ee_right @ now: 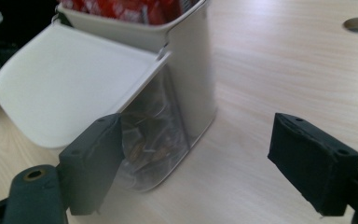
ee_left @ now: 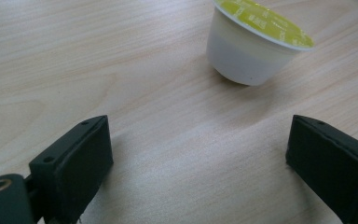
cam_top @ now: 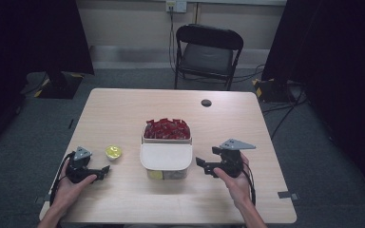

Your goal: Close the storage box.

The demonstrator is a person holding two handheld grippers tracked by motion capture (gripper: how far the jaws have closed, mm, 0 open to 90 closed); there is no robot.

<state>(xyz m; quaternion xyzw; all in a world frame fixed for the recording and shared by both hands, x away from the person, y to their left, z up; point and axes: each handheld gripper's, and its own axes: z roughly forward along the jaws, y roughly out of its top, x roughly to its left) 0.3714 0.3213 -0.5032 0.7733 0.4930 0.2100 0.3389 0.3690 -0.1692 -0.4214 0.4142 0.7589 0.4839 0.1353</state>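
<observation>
Your left gripper (cam_top: 105, 169) gapes empty, the small yellow-lidded white plastic capsule (cam_top: 113, 151) at one o'clock; your right gripper (cam_top: 200, 165) gapes empty beside the white plastic flap-lidded container (cam_top: 166, 163).

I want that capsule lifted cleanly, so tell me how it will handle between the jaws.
The capsule looks small and thin-walled, so probably light and easy to dent. Its sides taper to a narrow rounded base, so it may slip downward from a squeeze. It seems to stand on that narrow end, so a nudge could tip it and send it rolling.
</observation>
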